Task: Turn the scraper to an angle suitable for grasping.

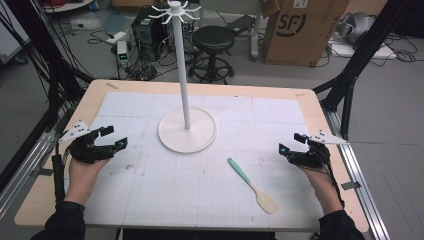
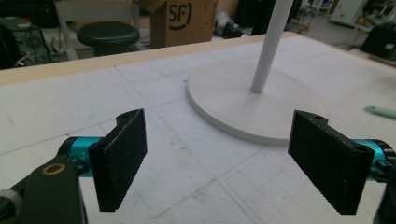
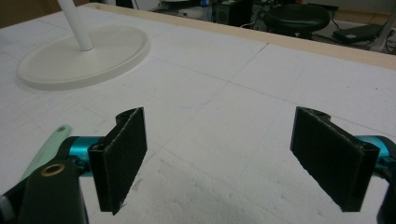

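On the white mat of the table (image 1: 150,200), between the round base of the stand (image 1: 187,130) and your right gripper (image 1: 291,144), lies the spatula (image 1: 251,185). It has a pale green handle and a beige blade, and it lies flat and at a slant, with the handle end toward the stand and the blade toward your side of the table. It is near your right gripper but not touching it; in the right gripper view the tip of the green handle (image 3: 50,144) shows just beside the left jaw.

Both grippers are spread wide and hold nothing. Your left gripper (image 1: 111,137) hovers well apart from the spatula, at the other side of the stand.

The spatula looks light and thin. The handle is probably stiff and a little smooth, so it could slip or turn if you pinch it near one end. The blade looks softer and may bend. I think you should take hold at the middle of the green handle, with the jaws across its narrow sides, and close firmly because it lies low on the mat.
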Motion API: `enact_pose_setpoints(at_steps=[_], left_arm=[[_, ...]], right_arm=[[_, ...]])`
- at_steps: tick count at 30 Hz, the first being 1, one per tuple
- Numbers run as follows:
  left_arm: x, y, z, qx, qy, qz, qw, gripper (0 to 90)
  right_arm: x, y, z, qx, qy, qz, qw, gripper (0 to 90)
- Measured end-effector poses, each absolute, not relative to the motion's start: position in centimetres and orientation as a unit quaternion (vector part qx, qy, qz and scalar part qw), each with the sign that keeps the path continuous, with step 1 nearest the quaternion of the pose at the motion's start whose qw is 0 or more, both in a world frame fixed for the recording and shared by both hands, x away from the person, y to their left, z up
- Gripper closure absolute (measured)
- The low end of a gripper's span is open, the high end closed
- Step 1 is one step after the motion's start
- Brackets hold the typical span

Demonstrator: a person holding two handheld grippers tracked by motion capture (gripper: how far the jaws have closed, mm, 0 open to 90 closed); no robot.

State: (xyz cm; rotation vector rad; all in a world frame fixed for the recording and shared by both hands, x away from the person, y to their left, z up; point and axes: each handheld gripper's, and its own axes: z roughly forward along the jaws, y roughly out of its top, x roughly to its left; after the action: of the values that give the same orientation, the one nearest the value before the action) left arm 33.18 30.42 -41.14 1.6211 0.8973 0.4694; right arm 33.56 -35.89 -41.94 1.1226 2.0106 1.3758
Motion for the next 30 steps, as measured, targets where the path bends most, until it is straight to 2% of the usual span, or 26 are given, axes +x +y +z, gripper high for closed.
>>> enact_pose_setpoints(at_steps=[10,30], left_arm=[[33.03,30.48,-40.97,0.685,0.376,0.204,0.59,19.9],[32.92,29.77,-41.11,0.704,0.354,0.223,0.574,18.5]], right_arm=[[33.48,-35.67,-41.85,0.405,0.731,0.497,0.233,17.9],[33.54,-35.75,-41.76,0.402,0.731,0.501,0.228,17.9]])
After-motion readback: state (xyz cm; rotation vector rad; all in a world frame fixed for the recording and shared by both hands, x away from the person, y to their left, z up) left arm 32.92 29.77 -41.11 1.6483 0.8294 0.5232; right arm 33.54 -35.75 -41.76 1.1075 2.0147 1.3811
